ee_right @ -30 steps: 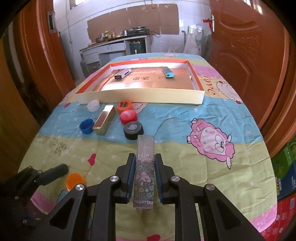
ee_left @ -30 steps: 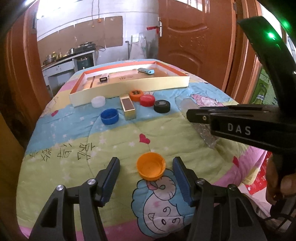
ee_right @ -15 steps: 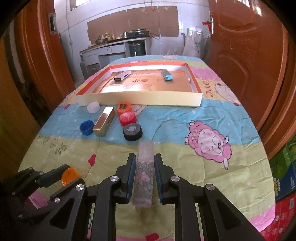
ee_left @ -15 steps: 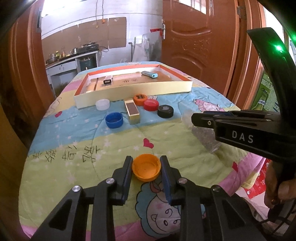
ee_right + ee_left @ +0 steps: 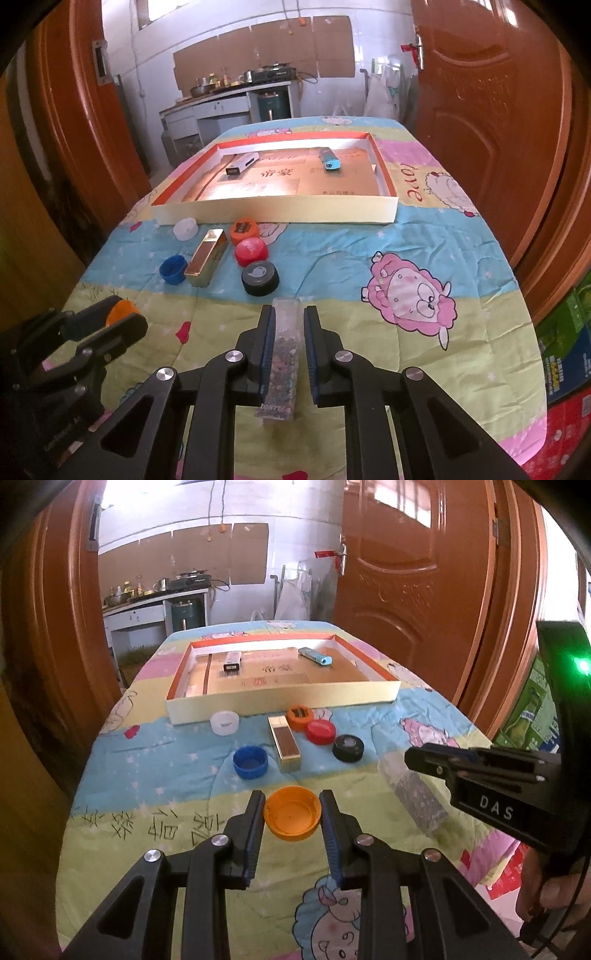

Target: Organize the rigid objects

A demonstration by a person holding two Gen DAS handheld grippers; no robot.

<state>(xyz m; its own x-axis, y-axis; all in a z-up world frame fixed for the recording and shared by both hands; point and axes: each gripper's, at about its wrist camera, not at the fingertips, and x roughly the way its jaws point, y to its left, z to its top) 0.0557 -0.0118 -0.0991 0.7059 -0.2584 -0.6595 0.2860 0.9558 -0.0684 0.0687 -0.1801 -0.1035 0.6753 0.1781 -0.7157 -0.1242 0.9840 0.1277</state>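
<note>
Left tool [image 5: 291,814] clamps a round orange plastic cap [image 5: 291,812], open side up, between its two fingers; the cap is raised slightly above the cloth. Right tool [image 5: 289,345] is clenched on a narrow clear plastic box with a floral-patterned insert [image 5: 282,358], held lengthwise along the fingers, its far end projecting toward the other items.

Surface: a table covered by a quilted cartoon-print cloth [image 5: 424,258] in blue, green and pink bands with pink sheep figures. Room: brown wooden doors [image 5: 413,572] on both sides, a white-tiled wall with cardboard sheets, and a kitchen counter [image 5: 229,99] carrying pots behind the table.

Loose items on the blue band, near one another: a white round cap [image 5: 224,722], a blue round cap [image 5: 250,761] open side up, a gold rectangular box [image 5: 283,743], an orange cap with a dark label [image 5: 299,715], a red round cap [image 5: 320,731] and a black round cap [image 5: 348,747].

Container: a wide shallow cardboard tray with orange rim and cream outer wall [image 5: 280,703], beyond the caps. It holds a white-and-black rectangular device [image 5: 232,661] at left and a light blue lighter [image 5: 315,655] at right, well apart.
</note>
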